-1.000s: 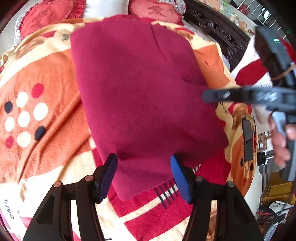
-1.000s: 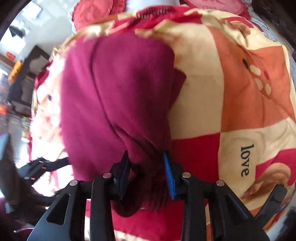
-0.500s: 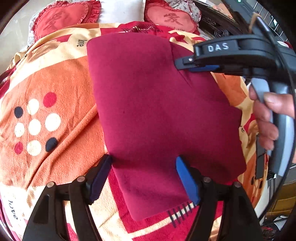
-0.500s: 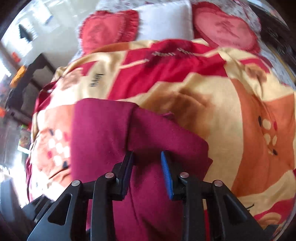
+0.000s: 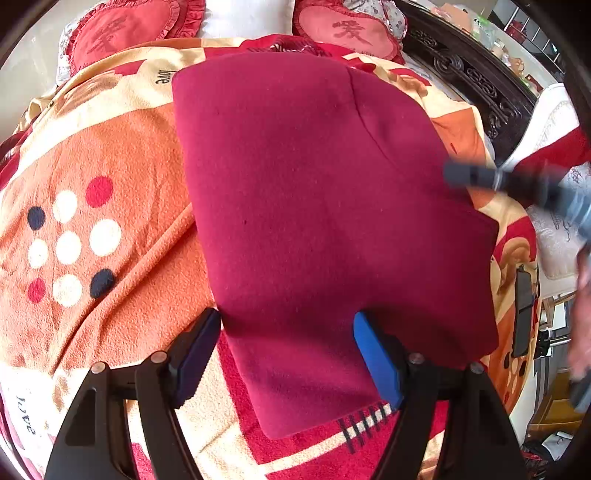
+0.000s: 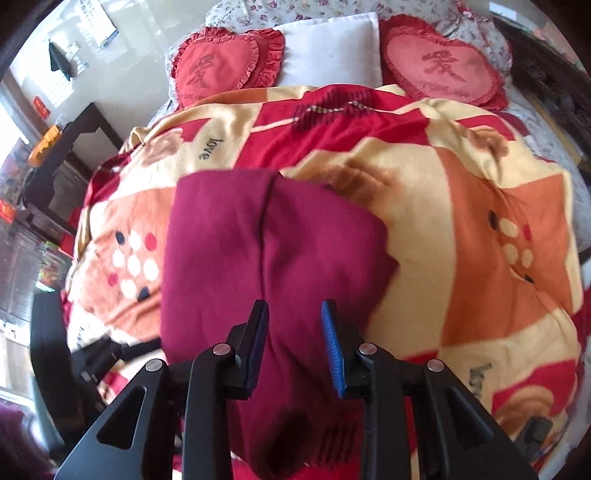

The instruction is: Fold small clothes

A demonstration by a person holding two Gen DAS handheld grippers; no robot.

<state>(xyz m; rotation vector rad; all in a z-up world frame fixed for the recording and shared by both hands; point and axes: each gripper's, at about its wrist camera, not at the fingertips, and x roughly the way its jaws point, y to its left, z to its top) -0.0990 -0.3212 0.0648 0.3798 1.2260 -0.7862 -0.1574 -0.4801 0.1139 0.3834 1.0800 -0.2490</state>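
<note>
left gripper (image 5: pixel 288 354): i hold it low at the near edge, jaws spread wide, nothing between the pads. right gripper (image 6: pixel 295 343): jaws parted, narrower than the left, nothing pinched; in the left wrist view it shows blurred at far right, my hand (image 5: pixel 581 321) on its handle.

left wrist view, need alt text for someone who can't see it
A dark red folded garment lies flat on an orange, red and cream fleece blanket, with the open left gripper over its near edge. Two red heart-shaped cushions sit beyond; the blurred right gripper enters from the right.
</note>
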